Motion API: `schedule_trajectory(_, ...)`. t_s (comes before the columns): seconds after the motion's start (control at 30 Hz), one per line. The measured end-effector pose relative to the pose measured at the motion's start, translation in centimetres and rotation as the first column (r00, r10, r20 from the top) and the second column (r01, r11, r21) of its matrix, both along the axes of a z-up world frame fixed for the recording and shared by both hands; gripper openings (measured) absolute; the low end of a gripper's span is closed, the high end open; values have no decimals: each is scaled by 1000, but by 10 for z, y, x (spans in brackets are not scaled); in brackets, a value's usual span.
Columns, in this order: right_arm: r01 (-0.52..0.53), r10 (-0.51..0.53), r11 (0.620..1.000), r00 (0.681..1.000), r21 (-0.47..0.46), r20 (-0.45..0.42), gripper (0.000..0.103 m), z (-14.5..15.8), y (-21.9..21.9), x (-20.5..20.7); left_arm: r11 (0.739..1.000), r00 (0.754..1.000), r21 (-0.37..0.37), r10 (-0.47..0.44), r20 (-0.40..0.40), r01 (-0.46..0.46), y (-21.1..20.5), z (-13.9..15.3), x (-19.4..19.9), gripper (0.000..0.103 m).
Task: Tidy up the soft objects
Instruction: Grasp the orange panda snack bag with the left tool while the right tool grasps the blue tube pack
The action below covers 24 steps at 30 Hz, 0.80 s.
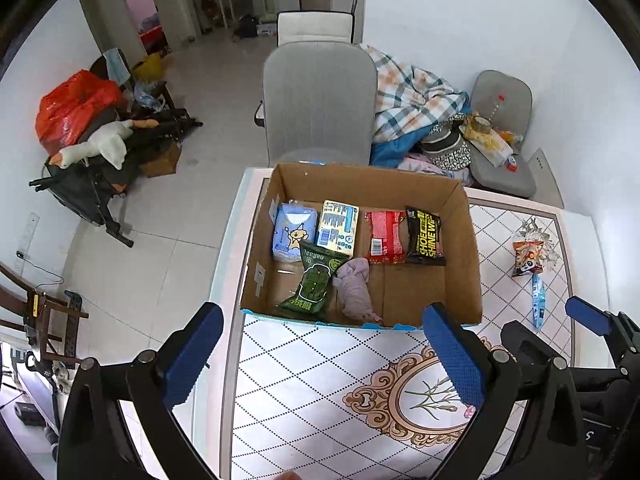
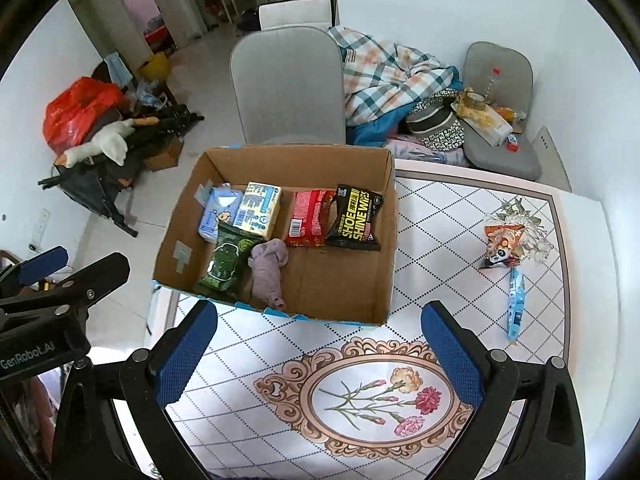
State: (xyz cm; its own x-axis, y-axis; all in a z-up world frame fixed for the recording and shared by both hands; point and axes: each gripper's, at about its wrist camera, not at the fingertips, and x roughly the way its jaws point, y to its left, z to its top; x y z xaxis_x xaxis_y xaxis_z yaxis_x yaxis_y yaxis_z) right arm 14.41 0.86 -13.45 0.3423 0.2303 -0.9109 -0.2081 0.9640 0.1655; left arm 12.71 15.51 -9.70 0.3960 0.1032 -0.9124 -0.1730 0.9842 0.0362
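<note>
Packets fill the cardboard box [image 2: 280, 168] at 12 o'clock, green pack [image 2: 224, 260] touching a crumpled mauve cloth [image 2: 268, 268], while an orange snack bag [image 2: 502, 246] and blue sachet [image 2: 515, 306] lie at 2 o'clock, both the left gripper [image 1: 324, 356] and right gripper [image 2: 320, 354] spread apart, holding nothing.

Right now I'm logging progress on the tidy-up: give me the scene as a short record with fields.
container: cardboard box on the patterned table
back row in box: blue tissue pack, yellow pack, red pack, black shoe-wipes pack
front of box: green pack, mauve cloth
still on table: orange panda snack bag, blue sachet
left hand-held gripper: open, empty
right hand-held gripper: open, empty
</note>
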Motion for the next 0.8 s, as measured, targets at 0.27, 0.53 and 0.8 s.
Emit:
schedule_trajectory(0.27,81,-79,995,996,57,-28,103,-2,-63,1,992,995,90,-95,29,92,-63,6,15,102)
schedule_trajectory(0.53,336,-340,940,934,-54,-106,103,-65,-214,35,923,931,125,-354,-88,363,-201,-59,94,103)
schedule_trajectory(0.8,449,-446,890,822,-80,-352,79,-201,-323,95,863,834,91,-447,-322,498,-307,-176,178,102)
